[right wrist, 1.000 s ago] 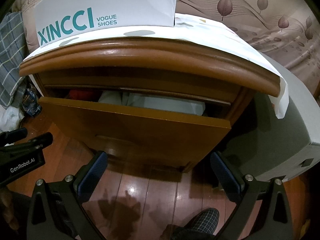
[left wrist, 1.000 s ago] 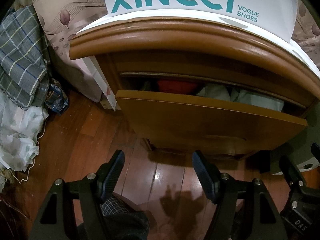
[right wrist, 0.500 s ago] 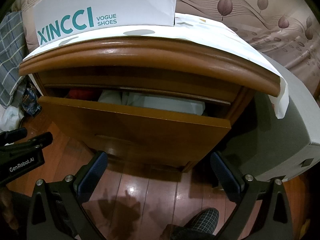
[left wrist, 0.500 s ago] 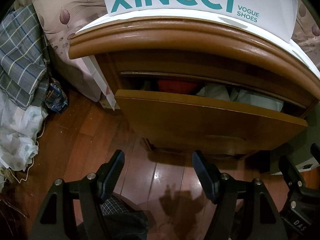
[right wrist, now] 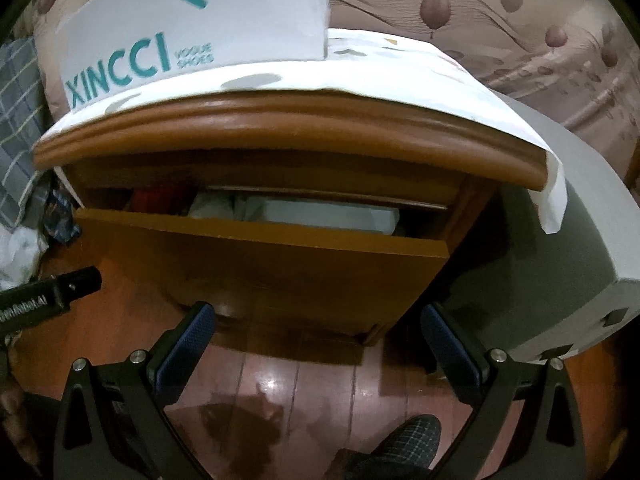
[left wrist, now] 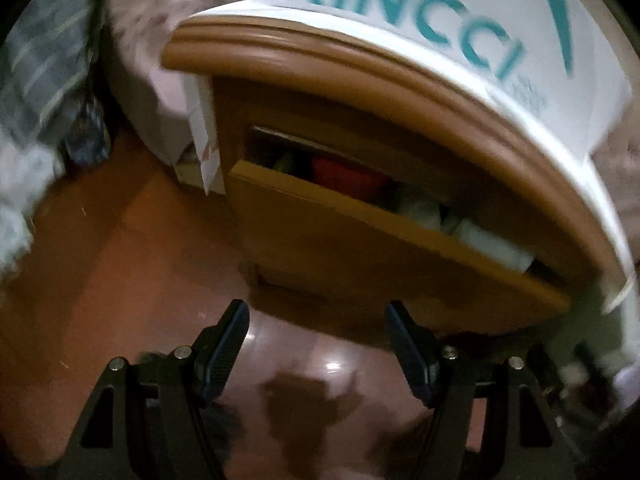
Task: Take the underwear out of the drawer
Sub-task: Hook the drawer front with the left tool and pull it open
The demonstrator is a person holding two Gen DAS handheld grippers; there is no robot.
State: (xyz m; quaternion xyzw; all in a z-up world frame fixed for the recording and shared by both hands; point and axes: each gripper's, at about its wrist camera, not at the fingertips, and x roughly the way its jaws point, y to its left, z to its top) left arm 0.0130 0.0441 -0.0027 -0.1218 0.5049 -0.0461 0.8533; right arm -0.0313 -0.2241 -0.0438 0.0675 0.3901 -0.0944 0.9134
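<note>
Shiny red-brown wooden floor (left wrist: 120, 264) is lying under the left gripper (left wrist: 316, 344), which is hanging wide apart, holding nothing. Red and white folded underwear (left wrist: 348, 176) is sitting inside the half-open brown wooden drawer (left wrist: 360, 248). From the right view, the right gripper (right wrist: 316, 348) is also hanging apart and empty before that drawer (right wrist: 260, 264), below a white shoe box (right wrist: 192, 28).
</note>
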